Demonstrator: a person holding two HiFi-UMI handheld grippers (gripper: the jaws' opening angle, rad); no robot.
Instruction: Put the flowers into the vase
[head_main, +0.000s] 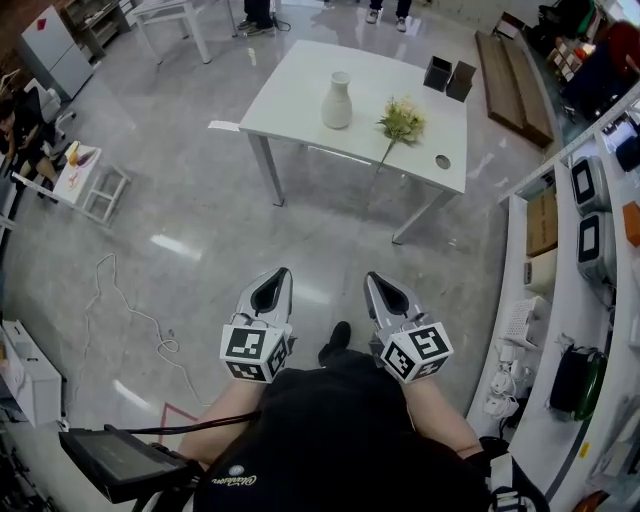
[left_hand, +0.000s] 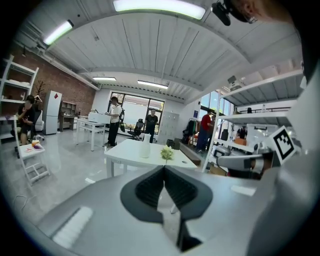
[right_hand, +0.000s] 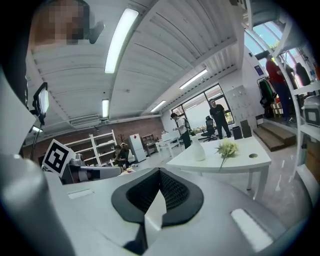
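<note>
The left tongs (head_main: 281, 272) and right tongs (head_main: 372, 279) are both pressed together and empty, likely because the flowers (head_main: 402, 122) lie well ahead on the counter (head_main: 290, 90), near the upright vase (head_main: 338, 100).

Open lab-workshop: brick wall (left_hand: 70, 87), shelving (right_hand: 95, 144), equipment bench (head_main: 545, 440).

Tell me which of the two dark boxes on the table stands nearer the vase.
The left box in the head view; the other box beside it stands farther from the white vase.
</note>
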